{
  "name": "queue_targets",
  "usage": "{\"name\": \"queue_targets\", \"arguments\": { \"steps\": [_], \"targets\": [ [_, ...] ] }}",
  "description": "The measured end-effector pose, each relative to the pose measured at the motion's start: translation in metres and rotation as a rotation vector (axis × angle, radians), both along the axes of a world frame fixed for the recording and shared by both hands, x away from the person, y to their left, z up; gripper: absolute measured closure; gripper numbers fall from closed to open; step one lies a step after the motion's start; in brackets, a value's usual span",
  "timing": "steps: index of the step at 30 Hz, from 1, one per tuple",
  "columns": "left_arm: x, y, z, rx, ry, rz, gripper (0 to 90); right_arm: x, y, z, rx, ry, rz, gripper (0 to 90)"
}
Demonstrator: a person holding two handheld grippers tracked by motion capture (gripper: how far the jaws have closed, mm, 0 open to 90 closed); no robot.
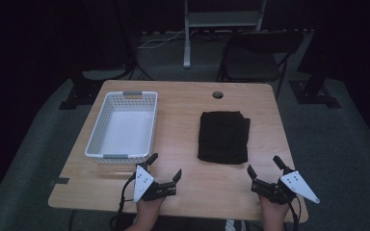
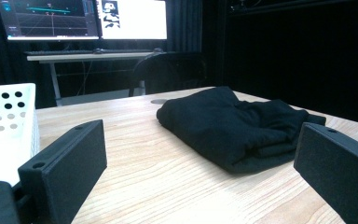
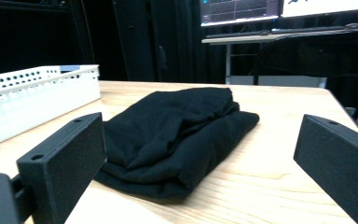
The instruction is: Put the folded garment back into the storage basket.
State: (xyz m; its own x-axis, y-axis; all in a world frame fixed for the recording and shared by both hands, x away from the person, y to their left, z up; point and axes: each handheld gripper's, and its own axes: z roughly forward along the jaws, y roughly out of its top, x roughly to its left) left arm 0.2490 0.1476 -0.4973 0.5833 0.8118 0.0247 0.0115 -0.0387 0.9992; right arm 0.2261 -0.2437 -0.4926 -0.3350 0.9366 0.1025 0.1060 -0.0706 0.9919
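Observation:
A folded black cloth (image 1: 223,137) lies flat on the wooden table (image 1: 183,103), right of centre. A white perforated basket (image 1: 123,126) with nothing in it stands at the table's left. My left gripper (image 1: 165,166) rests near the front edge, just below the basket's near right corner, open with nothing between its jaws. My right gripper (image 1: 265,166) sits near the front right edge, a little below the cloth's near right corner, also open and holding nothing. In the left gripper view the cloth (image 2: 235,123) lies ahead and to the right, the basket (image 2: 7,126) at left. In the right gripper view the cloth (image 3: 177,130) lies just ahead.
A round cable hole (image 1: 217,94) is in the table's far edge. Behind the table stand a dark folding chair (image 1: 255,55) and a desk frame (image 1: 221,21) with monitors (image 2: 86,18). Bare wood lies between the basket and the cloth.

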Motion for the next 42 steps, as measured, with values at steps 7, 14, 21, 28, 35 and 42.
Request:
{"name": "queue_targets", "arguments": {
  "steps": [7,14,21,28,35,42],
  "targets": [
    [0.0,0.0,0.0,-0.001,0.001,0.001,2.9,0.0,0.002,0.0,-0.013,0.01,0.002,1.8],
    [0.001,-0.001,0.001,0.016,0.015,-0.003,2.9,0.002,0.002,0.0,0.025,0.061,0.039,1.9],
    [0.005,-0.002,0.002,0.015,0.044,-0.009,2.9,0.001,0.004,0.001,-0.001,0.064,0.044,1.8],
    [0.006,-0.005,0.005,0.016,0.169,-0.057,3.0,0.001,0.002,0.001,0.023,0.104,0.048,0.2],
    [0.007,-0.009,0.009,0.023,0.191,-0.072,3.0,-0.004,0.005,0.007,0.003,0.08,0.033,0.2],
    [0.01,-0.015,0.02,0.028,0.185,-0.08,3.0,-0.006,0.006,0.018,0.012,0.069,-0.002,0.2]
  ]
}}
